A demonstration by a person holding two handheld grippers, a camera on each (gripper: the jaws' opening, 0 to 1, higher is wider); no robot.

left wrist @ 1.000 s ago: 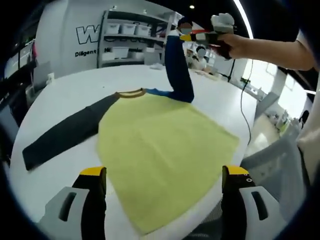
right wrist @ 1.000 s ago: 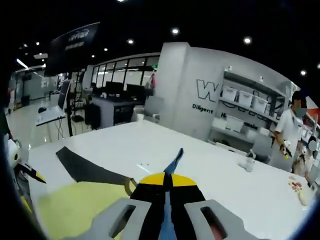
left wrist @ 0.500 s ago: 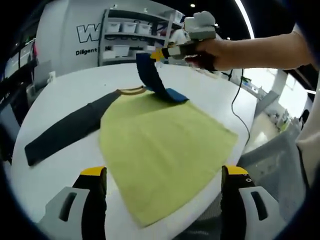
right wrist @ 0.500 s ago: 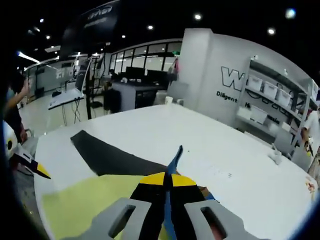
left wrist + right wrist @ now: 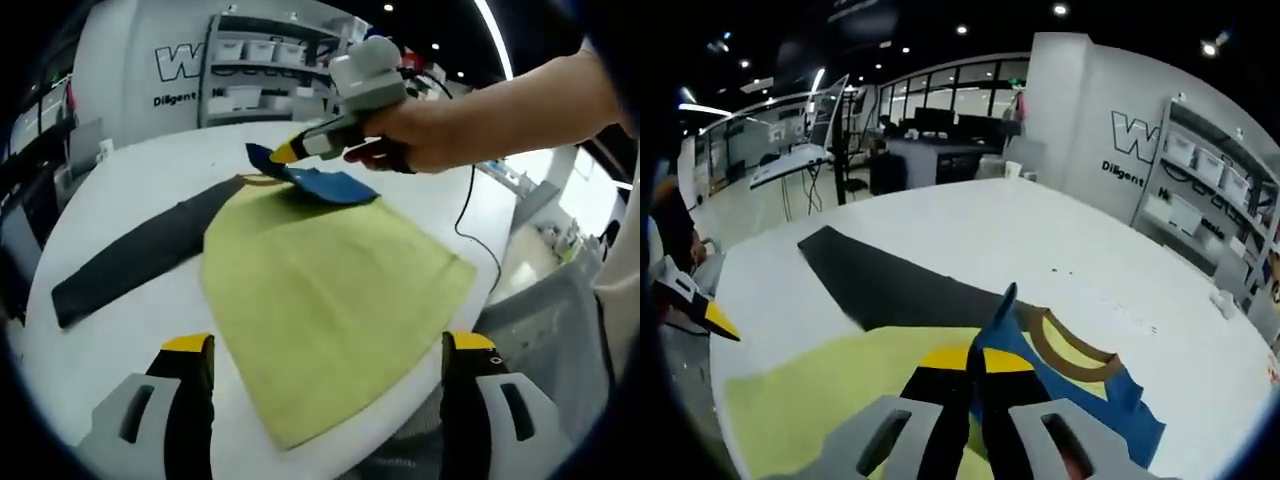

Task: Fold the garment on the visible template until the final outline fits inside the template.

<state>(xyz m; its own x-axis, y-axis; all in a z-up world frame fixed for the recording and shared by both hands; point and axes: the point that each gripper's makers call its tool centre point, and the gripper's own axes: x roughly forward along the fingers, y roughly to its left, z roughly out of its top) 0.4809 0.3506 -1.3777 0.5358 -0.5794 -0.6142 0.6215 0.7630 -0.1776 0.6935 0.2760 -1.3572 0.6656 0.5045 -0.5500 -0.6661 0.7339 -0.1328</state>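
Note:
A long-sleeved shirt lies flat on the round white table point(image 5: 130, 170). Its yellow-green body point(image 5: 320, 290) sits in the middle, and the dark sleeve point(image 5: 125, 262) stretches out to the left. My right gripper point(image 5: 290, 152) is shut on the blue sleeve point(image 5: 325, 184) and holds its end low over the brown collar point(image 5: 258, 180). In the right gripper view the blue cuff point(image 5: 997, 322) stands pinched between the shut jaws of my right gripper point(image 5: 976, 356), above the collar point(image 5: 1070, 345). My left gripper point(image 5: 328, 342) hangs open and wide at the shirt's hem, touching nothing.
The table's near edge runs close under the hem point(image 5: 300, 440). A black cable point(image 5: 468, 215) hangs off the right side by a grey chair point(image 5: 560, 320). Shelves with white bins point(image 5: 255, 50) stand behind. The left gripper's yellow tip point(image 5: 715, 318) shows at the table's left edge.
The right gripper has carried the blue sleeve from upright down and leftward, so it now folds low over the collar and upper body. The left gripper has stayed put.

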